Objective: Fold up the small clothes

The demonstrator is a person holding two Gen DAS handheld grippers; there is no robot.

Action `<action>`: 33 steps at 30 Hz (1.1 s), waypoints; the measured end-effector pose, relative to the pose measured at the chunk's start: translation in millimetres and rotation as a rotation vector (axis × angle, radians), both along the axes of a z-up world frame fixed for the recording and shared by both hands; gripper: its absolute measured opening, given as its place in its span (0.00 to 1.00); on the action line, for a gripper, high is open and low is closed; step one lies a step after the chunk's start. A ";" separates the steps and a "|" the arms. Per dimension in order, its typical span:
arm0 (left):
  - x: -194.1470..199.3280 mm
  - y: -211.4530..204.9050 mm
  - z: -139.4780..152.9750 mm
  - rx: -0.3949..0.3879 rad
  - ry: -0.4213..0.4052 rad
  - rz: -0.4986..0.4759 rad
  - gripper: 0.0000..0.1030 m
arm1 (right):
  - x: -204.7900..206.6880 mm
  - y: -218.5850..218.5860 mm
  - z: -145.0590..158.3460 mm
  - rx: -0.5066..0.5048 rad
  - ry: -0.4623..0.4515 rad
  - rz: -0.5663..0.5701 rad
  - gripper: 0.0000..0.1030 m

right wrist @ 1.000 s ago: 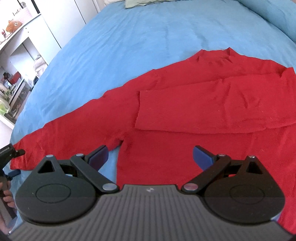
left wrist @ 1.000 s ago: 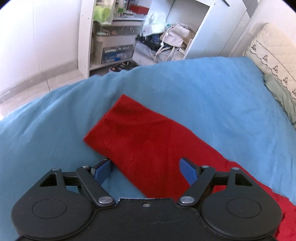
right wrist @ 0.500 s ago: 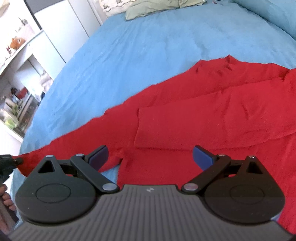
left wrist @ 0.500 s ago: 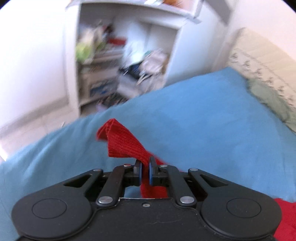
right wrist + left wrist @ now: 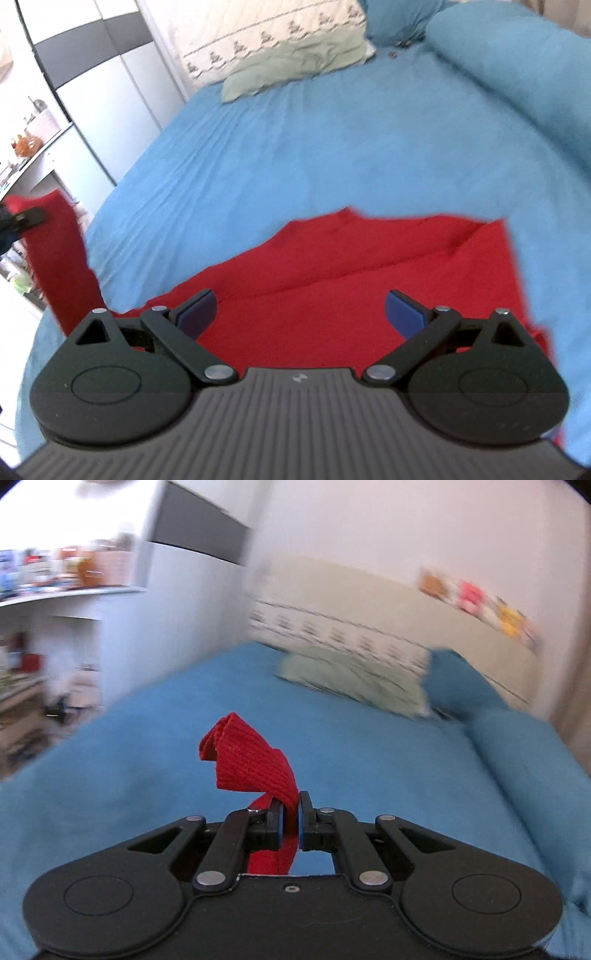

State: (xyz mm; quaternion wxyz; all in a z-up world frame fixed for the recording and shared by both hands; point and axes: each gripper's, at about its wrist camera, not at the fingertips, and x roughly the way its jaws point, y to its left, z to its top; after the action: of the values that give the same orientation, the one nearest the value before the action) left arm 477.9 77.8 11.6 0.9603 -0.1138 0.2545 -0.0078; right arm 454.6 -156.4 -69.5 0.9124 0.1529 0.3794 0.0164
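A red knit sweater [image 5: 354,280] lies flat on the blue bedsheet [image 5: 295,147]. My left gripper [image 5: 290,814] is shut on the sweater's sleeve cuff [image 5: 251,760], which stands up crumpled above the jaws, lifted off the bed. In the right wrist view the raised sleeve [image 5: 55,258] hangs at the far left, with the left gripper's tip [image 5: 22,218] on it. My right gripper [image 5: 299,314] is open and empty, hovering over the sweater's body.
A pale green pillow [image 5: 295,66] and a cream patterned pillow [image 5: 266,33] lie at the head of the bed. A rolled blue duvet [image 5: 524,66] runs along the right. White shelves and a wardrobe [image 5: 74,609] stand at the left.
My left gripper closed on the sleeve cuff, lifted it and swung toward the head of the bed. My right gripper stayed open and moved in over the sweater's body.
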 end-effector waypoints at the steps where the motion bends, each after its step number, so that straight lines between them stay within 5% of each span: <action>1: 4.9 -26.1 -8.8 -0.006 0.018 -0.035 0.07 | -0.9 -16.3 2.0 -0.007 -0.004 -0.006 1.00; 9: 27.1 -172.4 -123.5 0.064 0.312 -0.214 0.07 | -12.7 -119.0 -20.6 -0.018 0.033 -0.061 1.00; 16: 29.3 -207.5 -172.7 0.155 0.420 -0.256 0.13 | -23.0 -165.3 -55.5 0.040 0.090 -0.132 1.00; 17: 25.3 -206.8 -172.3 0.155 0.415 -0.258 0.18 | -25.1 -168.2 -57.9 0.049 0.094 -0.138 1.00; 19: 21.6 -203.1 -168.1 0.120 0.406 -0.281 0.64 | -26.8 -170.9 -60.6 0.056 0.098 -0.139 1.00; 20: 16.2 -198.4 -164.2 0.108 0.393 -0.270 0.71 | -25.9 -171.2 -60.3 0.054 0.098 -0.136 1.00; 26: -3.4 -148.0 -136.7 0.141 0.393 -0.157 0.74 | -12.5 -150.2 -49.2 -0.002 0.094 -0.036 1.00; 33: -10.5 -58.7 -136.1 0.201 0.420 -0.025 0.74 | 26.5 -62.9 -65.8 -0.062 0.102 0.145 1.00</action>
State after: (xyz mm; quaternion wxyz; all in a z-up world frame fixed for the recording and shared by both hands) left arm 467.4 19.1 -124.6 0.8925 -0.0134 0.4499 0.0294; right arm 481.1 -219.3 -135.3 0.8926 0.0973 0.4358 0.0630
